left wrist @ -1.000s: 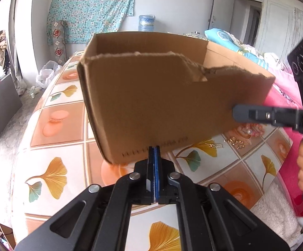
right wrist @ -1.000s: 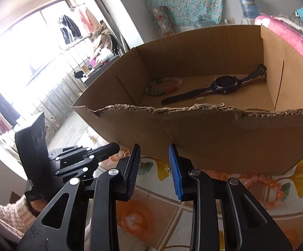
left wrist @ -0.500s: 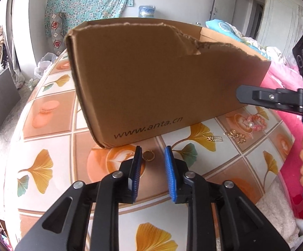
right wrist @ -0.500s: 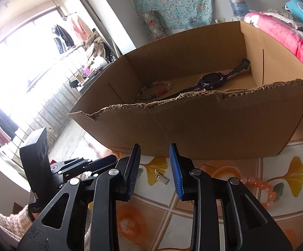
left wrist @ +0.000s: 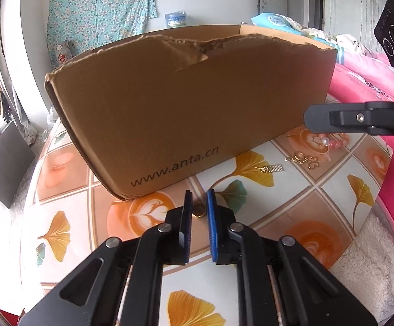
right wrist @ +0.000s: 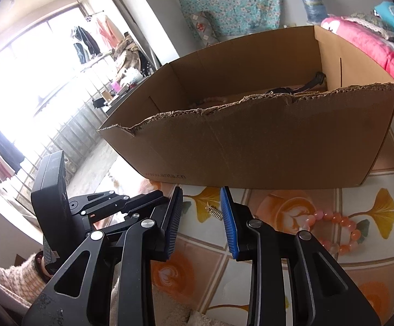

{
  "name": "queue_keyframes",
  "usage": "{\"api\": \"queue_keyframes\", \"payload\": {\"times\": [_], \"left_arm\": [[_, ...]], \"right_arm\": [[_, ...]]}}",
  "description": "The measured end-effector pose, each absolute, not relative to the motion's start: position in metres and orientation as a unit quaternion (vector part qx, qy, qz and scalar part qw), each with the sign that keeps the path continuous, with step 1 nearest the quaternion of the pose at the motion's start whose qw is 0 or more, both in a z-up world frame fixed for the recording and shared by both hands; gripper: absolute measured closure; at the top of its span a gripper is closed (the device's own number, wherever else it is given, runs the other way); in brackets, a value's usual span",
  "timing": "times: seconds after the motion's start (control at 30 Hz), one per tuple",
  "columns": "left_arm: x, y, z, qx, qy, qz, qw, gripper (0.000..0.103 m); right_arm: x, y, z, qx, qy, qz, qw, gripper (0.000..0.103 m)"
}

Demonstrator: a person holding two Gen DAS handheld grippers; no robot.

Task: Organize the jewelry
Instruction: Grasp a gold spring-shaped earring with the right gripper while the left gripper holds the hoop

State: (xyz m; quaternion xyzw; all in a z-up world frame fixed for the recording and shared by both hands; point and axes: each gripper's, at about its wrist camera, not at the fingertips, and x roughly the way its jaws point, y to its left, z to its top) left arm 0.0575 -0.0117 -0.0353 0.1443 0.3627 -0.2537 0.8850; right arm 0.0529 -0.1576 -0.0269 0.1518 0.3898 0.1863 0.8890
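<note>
A small gold ring [left wrist: 198, 211] lies on the patterned tablecloth between the blue pads of my left gripper [left wrist: 199, 198]. Its jaws are closing, with a thin gap still on each side of the ring. The torn cardboard box [left wrist: 183, 114] [right wrist: 264, 149] stands just beyond, and a dark watch strap [right wrist: 313, 80] shows over its rim. My right gripper [right wrist: 201, 193] is open and empty, hovering above a gold earring [right wrist: 214, 212]. A pink bead bracelet [right wrist: 332, 231] lies to its right.
More gold pieces [left wrist: 303, 160] and an earring [left wrist: 274, 168] lie on the cloth right of the box. The right gripper's finger [left wrist: 332, 119] reaches in from the right. A pink blanket [left wrist: 360, 89] borders the table, and a fluffy white mat [left wrist: 373, 258] lies at its near edge.
The left gripper was shut at the box's lower edge. It then opened, came down around the gold ring and has since narrowed. The box has settled flat, so the right view shows less of its inside.
</note>
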Motion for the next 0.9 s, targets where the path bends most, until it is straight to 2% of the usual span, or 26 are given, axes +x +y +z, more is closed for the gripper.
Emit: {"api": "queue_keyframes", "payload": {"times": [0.3, 0.53, 0.77, 0.83, 0.9], "left_arm": [[0.059, -0.003, -0.023, 0.121, 0.353, -0.258, 0.891, 0.093], [0.059, -0.002, -0.023, 0.11, 0.349, -0.265, 0.892, 0.093], [0.06, -0.005, -0.026, 0.11, 0.351, -0.268, 0.89, 0.093], [0.059, -0.003, -0.026, 0.108, 0.351, -0.268, 0.891, 0.093], [0.059, -0.001, -0.026, 0.105, 0.35, -0.267, 0.892, 0.093]], "right_arm": [[0.062, -0.129, -0.036, 0.041, 0.415, 0.223, 0.881, 0.073], [0.087, -0.111, -0.042, -0.069, 0.434, 0.242, 0.865, 0.08], [0.109, -0.109, -0.05, -0.131, 0.469, 0.267, 0.831, 0.088], [0.113, -0.107, -0.049, -0.151, 0.474, 0.271, 0.824, 0.097], [0.115, -0.103, -0.048, -0.162, 0.479, 0.275, 0.818, 0.097]]}}
